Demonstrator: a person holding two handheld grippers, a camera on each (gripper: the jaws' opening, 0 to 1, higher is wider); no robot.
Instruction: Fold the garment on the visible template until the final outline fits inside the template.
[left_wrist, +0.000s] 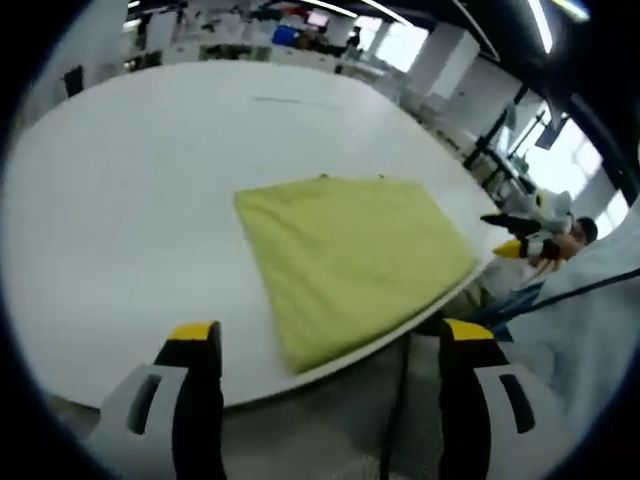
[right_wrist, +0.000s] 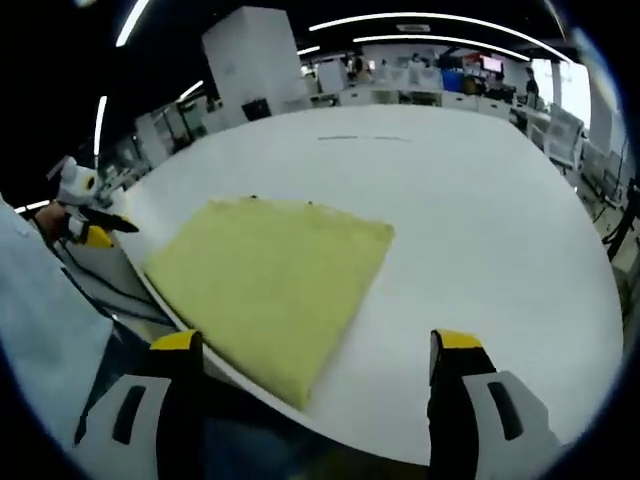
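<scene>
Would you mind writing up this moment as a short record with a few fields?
garment: yellow cloth, folded to a flat four-sided shape
location: on the white table, near its edge
template: no outline can be made out
left gripper: open, empty, held off the table edge
right gripper: open, empty, held off the table edge
contact: neither gripper touches the cloth
surroundings: open hall with ceiling lights behind the table
</scene>
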